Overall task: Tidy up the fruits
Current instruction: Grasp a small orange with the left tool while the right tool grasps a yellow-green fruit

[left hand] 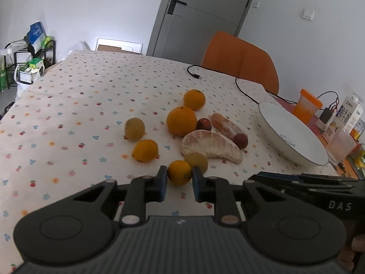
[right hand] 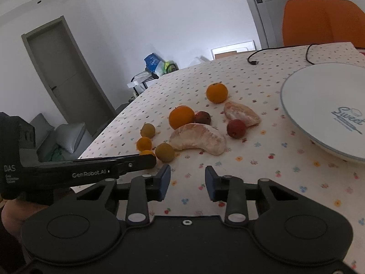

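Note:
Fruit lies loose on the flowered tablecloth: several oranges, two greenish fruits, two dark red fruits and two peeled pomelo segments [left hand: 211, 146]. My left gripper [left hand: 179, 175] is shut on a small orange [left hand: 179, 175] at the near edge of the pile, with a greenish fruit [left hand: 197, 161] just behind it. In the right wrist view that orange [right hand: 147, 152] peeks over the left gripper's body. My right gripper [right hand: 187, 175] is open and empty above bare cloth, just in front of the big pomelo segment [right hand: 198, 139]. A white plate [right hand: 324, 111] stands to the right, with nothing on it.
An orange chair [left hand: 241, 59] stands behind the table. A black cable [left hand: 239, 84] runs across the far cloth. An orange cup [left hand: 306, 105], a milk carton [left hand: 350, 114] and a clear cup [left hand: 342, 145] stand beyond the plate [left hand: 292, 134].

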A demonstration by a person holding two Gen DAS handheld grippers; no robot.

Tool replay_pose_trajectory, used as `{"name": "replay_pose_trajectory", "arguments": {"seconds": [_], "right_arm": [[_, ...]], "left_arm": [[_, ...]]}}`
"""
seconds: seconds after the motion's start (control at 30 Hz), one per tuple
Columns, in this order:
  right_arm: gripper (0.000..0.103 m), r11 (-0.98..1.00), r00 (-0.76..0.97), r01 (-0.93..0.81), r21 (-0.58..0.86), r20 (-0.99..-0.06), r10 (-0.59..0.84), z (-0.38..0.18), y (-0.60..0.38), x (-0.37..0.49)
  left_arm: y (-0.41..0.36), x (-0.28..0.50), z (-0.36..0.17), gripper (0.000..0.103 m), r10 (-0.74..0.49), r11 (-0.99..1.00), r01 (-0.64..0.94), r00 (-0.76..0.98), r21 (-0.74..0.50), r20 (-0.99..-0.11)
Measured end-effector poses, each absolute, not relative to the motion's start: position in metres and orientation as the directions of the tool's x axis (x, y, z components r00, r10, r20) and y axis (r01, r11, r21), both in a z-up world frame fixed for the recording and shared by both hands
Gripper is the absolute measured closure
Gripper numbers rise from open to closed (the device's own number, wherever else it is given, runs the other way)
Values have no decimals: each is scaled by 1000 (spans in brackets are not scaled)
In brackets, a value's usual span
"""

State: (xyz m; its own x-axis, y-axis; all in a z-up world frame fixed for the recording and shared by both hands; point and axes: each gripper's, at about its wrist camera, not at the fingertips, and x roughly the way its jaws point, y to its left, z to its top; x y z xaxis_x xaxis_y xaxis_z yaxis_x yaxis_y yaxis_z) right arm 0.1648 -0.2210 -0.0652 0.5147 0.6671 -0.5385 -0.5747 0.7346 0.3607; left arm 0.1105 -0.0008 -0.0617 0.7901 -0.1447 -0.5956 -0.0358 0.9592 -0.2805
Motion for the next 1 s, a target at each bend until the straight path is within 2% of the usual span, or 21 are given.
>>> {"name": "replay_pose_trajectory", "arguments": {"seconds": [0.73,0.77,0.8,1.0], "right_arm": [[72,702,458,-623,345,-568,684,-75,-168,191],[73,701,458,-621,349,-565,687,-76,-167,192],[82,699,455,-622,354,-562,690,-76,-167,192],[83,687,468,-635,354,-531,707,-68,-178,184]], "left_arm": [[32,100,-56,82,-68,959,-114,798,-261,-599],[33,100,-56,82,-65,957,-119,798,-263,-599],[34,101,-55,82,-62,957,-124,798,-264,-600],[24,101,-49,82,-69,961,-103,808,-256,-585]]}}
